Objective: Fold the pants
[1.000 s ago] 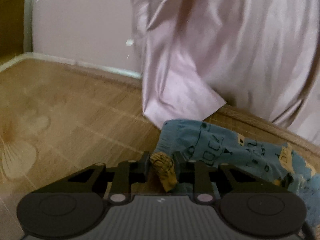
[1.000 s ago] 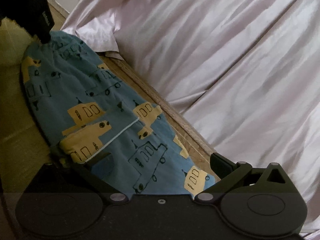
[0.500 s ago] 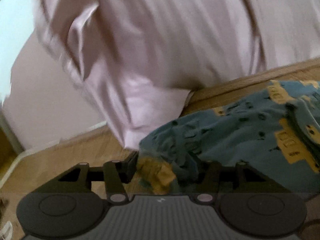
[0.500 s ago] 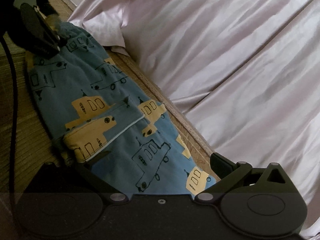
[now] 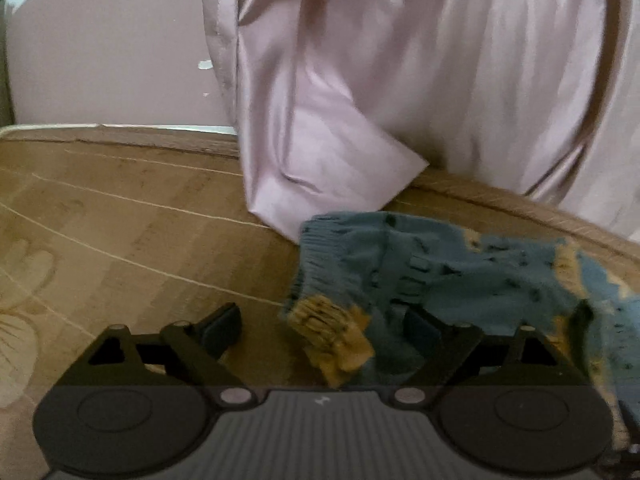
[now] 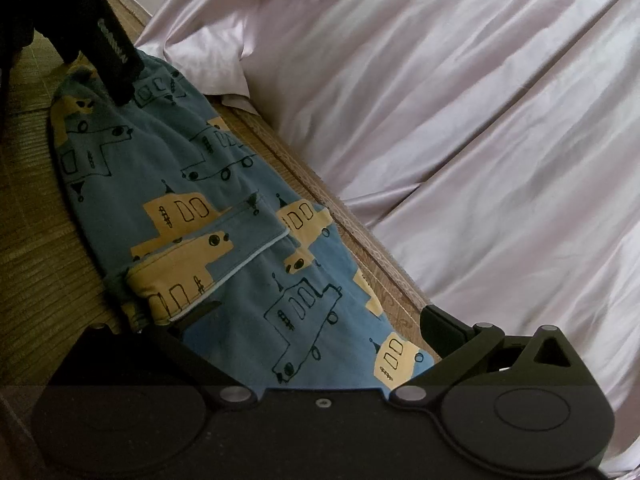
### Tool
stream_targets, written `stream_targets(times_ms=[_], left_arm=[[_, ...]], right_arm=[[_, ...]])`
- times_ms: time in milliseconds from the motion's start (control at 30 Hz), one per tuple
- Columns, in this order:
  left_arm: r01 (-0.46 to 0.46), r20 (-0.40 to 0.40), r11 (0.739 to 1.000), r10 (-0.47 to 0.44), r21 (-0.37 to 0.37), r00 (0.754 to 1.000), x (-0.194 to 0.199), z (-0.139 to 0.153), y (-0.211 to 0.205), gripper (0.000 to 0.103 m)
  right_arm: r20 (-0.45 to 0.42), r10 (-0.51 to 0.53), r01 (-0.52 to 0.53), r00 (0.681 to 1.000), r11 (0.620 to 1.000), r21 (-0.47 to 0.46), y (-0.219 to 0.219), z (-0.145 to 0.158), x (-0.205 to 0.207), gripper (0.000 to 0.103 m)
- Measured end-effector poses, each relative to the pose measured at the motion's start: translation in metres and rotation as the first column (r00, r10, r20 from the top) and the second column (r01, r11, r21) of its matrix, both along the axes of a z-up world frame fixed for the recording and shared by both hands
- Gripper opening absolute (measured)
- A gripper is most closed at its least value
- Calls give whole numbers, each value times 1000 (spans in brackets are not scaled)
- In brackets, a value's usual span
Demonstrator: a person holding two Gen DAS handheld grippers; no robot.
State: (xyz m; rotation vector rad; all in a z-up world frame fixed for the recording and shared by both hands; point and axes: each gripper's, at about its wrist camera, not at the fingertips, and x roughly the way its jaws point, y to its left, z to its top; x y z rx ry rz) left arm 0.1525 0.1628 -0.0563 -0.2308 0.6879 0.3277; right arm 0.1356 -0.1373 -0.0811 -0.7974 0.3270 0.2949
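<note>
Left gripper (image 5: 324,336), jaws spread wide over the ribbed cuff, and right gripper (image 6: 320,328), equally wide, bracket the soft, light blue printed pants (image 6: 224,216) lying ahead on the woven mat (image 6: 36,216); best pinched at cuff corners.

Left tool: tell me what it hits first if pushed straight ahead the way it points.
Probably the pants: their cuff already lies between the open left tool's fingers. Beyond it hangs the pink sheet. Depth is unclear.
</note>
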Motion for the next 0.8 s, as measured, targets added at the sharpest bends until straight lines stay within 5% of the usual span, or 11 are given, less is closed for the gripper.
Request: stream_targets(times_ms=[167, 300, 367, 400, 433, 533, 800], left_arm=[[71, 81, 993, -64, -89, 995, -14, 0, 1, 83], [28, 153, 975, 6, -218, 988, -24, -3, 19, 76], [-8, 162, 965, 52, -263, 985, -26, -3, 25, 66], [-37, 153, 964, 80, -264, 985, -25, -4, 25, 54], [-65, 137, 967, 101, -247, 985, -24, -3, 25, 42], [-109, 78, 980, 123, -166, 989, -17, 0, 17, 27], [-25, 67, 999, 23, 30, 998, -3, 27, -21, 17]], right_arm=[[4, -1, 1, 1000, 1000, -3, 0, 0, -1, 102], [7, -3, 3, 1000, 1000, 0, 1, -1, -1, 102], [5, -5, 5, 1000, 1000, 4, 1, -1, -1, 102], [4, -5, 5, 1000, 1000, 6, 1, -1, -1, 102], [3, -4, 4, 1000, 1000, 8, 1, -1, -1, 102], [3, 2, -2, 1000, 1000, 15, -1, -1, 0, 102], [-67, 57, -47, 996, 989, 140, -23, 7, 13, 102]])
